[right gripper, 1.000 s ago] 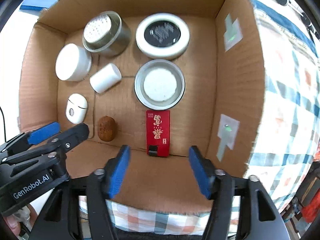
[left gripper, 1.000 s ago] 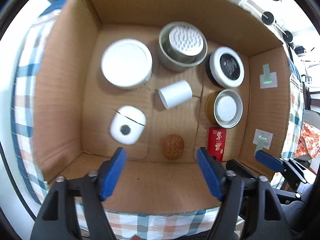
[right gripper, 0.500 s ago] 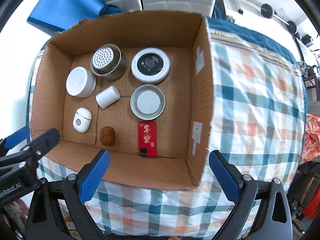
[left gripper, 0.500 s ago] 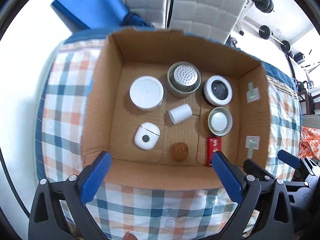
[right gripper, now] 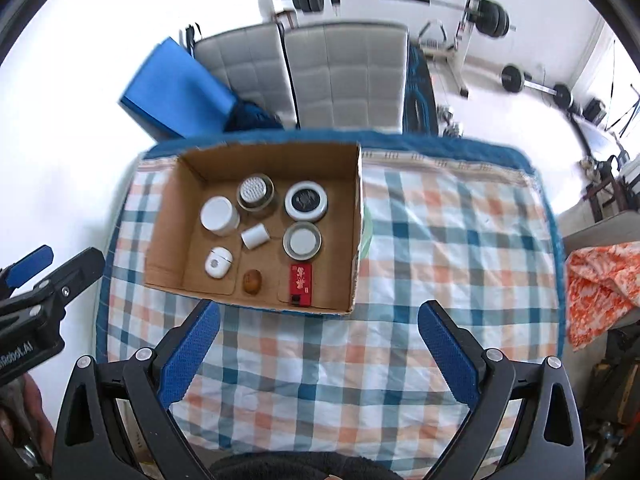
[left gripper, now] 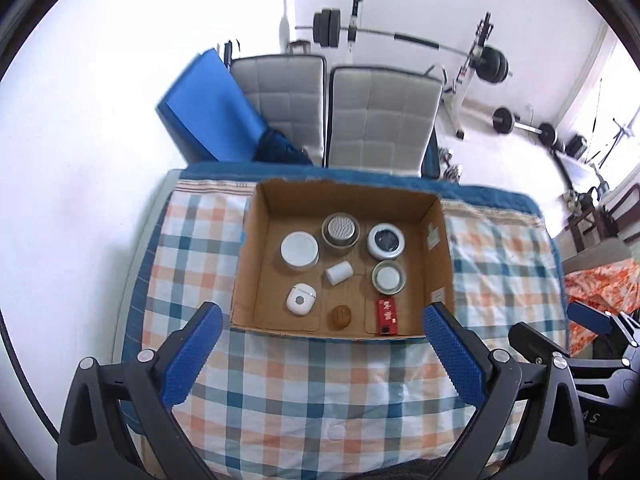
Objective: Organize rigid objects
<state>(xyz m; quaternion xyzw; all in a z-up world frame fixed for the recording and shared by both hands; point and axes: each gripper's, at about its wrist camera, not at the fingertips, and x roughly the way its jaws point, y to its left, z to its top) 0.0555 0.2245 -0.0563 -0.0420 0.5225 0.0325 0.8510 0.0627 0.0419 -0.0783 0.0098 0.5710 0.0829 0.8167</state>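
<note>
An open cardboard box [left gripper: 246, 264] [right gripper: 162, 240] stands on a checked cloth. Inside lie a white round jar [left gripper: 299, 251], a metal cup with a perforated lid [left gripper: 340, 231], a white ring with a black face [left gripper: 385, 241], a tin with a white lid [left gripper: 388, 277], a small white cylinder [left gripper: 339, 272], a white earbud case [left gripper: 301, 300], a walnut [left gripper: 340, 317] and a red pack [left gripper: 387, 315]. My left gripper [left gripper: 322, 338] is open and empty, high above the cloth before the box. My right gripper [right gripper: 318, 334] is open and empty, to its right.
The checked cloth [right gripper: 440, 248] covers the table to the right of the box. Two grey padded chairs [left gripper: 380, 116] and a blue mat [left gripper: 208, 116] stand behind the table. Barbells [left gripper: 400, 34] lie beyond. An orange patterned cloth [right gripper: 596, 280] is at the right.
Both grippers have pulled up and back from the box, which now looks much smaller. Their jaws have opened wider. The objects in the box have not moved.
</note>
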